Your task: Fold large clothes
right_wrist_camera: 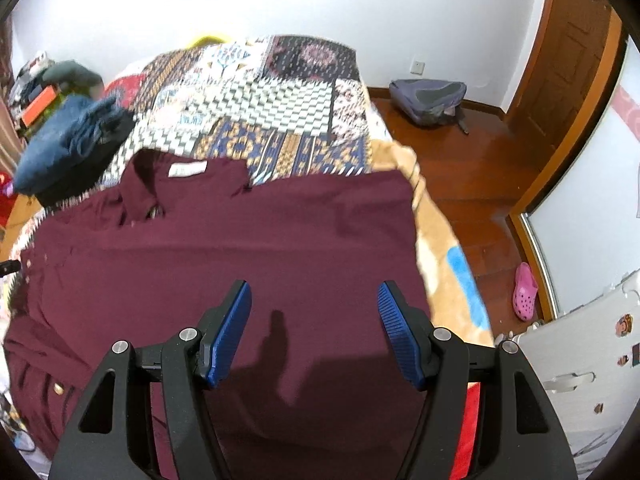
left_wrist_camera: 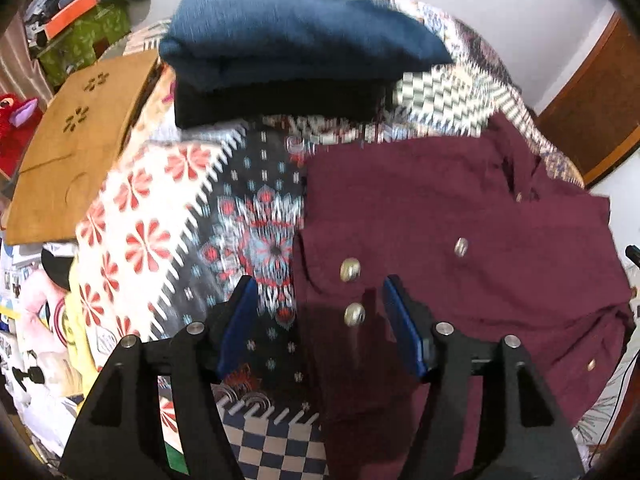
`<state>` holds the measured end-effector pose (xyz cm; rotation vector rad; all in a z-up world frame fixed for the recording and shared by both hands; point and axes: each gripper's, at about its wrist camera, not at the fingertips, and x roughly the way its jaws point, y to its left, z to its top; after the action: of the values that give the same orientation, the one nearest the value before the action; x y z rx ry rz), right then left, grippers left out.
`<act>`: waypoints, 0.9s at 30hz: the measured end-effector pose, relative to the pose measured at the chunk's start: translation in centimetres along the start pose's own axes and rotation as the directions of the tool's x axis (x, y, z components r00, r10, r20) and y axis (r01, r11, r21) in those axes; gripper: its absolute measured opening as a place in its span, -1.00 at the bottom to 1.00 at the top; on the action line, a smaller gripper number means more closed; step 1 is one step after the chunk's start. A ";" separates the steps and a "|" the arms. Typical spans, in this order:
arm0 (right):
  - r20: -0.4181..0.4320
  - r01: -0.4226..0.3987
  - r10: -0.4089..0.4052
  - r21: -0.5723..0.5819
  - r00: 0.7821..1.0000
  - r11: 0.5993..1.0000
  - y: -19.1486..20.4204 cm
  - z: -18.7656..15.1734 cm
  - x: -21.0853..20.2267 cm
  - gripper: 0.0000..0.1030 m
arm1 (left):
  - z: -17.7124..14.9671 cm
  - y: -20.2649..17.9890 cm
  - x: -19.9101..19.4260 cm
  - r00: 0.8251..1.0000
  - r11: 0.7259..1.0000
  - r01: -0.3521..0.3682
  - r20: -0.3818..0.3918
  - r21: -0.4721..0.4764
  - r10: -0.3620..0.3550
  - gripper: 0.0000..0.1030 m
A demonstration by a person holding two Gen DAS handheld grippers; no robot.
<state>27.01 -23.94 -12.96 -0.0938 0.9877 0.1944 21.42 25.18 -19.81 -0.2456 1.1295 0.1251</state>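
my left gripper [left_wrist_camera: 316, 304] and right gripper [right_wrist_camera: 314, 308] both empty, jaws apart above maroon shirt [left_wrist_camera: 460, 220]; sides seemingly folded in, cross-fold left; blue stack [left_wrist_camera: 288, 36] done.

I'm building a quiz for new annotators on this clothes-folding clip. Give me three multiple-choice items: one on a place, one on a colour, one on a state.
1. Where does the folded blue knit garment lie?
A. on a folded black garment
B. on the floor
C. on the shirt

2. What colour is the buttoned cloth shirt spread on the patchwork bedspread?
A. green
B. maroon
C. white

3. How does the left hand-held gripper stand?
A. shut on a sleeve
B. shut, empty
C. open

Key: 1 A, blue rests atop black; 2 B, dark red cloth in both views; 3 C, the pads stand apart, gripping nothing.
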 end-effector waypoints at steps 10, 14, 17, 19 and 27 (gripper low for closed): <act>-0.062 0.001 0.003 0.056 0.998 0.998 -4.7 3.5 3.6 0.20 | 2.8 1.5 2.9 0.997 0.990 0.068 -0.026 -0.123 -0.072 0.32; -0.121 -0.062 0.080 0.149 0.989 0.987 -7.1 3.8 6.8 0.20 | 2.4 1.9 5.2 0.987 0.972 0.134 -0.061 -0.191 -0.148 0.32; -0.143 -0.090 0.118 0.184 0.983 0.979 -8.1 4.3 8.6 0.20 | 2.3 2.5 6.7 0.969 0.941 0.218 -0.056 -0.258 -0.240 0.32; -0.161 -0.098 0.133 0.206 0.978 0.974 -8.7 4.8 9.9 0.20 | 2.6 2.7 7.2 0.964 0.926 0.244 -0.034 -0.287 -0.264 0.32; -0.168 -0.202 0.267 0.326 0.949 0.924 -8.8 4.6 12.3 -0.11 | 4.2 1.3 8.7 0.949 0.906 0.301 -0.001 -0.298 -0.316 0.46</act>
<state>39.14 -30.31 -20.78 0.2966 1.2292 0.2540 28.52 27.35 -26.18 -0.6948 1.1050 0.0047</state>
